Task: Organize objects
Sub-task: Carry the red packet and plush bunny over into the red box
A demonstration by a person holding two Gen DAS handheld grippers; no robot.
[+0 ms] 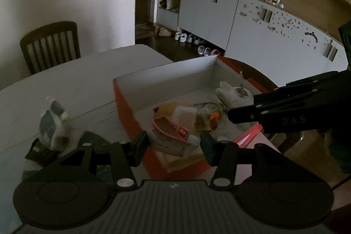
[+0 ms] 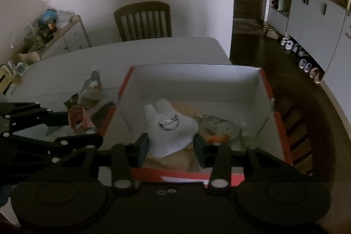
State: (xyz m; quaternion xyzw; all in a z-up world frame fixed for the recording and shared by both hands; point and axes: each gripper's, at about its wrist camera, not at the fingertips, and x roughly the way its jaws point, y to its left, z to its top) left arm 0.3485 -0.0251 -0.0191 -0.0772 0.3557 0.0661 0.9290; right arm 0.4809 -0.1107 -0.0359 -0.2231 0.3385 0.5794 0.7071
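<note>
A: The jaws of the left gripper are clamped on a pink and white tube, one pad on each side of it. The tube hangs over the near corner of the red box.

B: And the right gripper?

A: Its jaws are pressed against a white bunny-shaped badge, which shows its back with a metal pin. It is held above the box's inside, over a clear bag with orange bits that lies on the box floor.

B: Where does the box sit?

A: On the white counter, near its right edge. Just left of the box lie a few small packets, one of them see-through. A wooden chair stands at the far side of the counter
</note>
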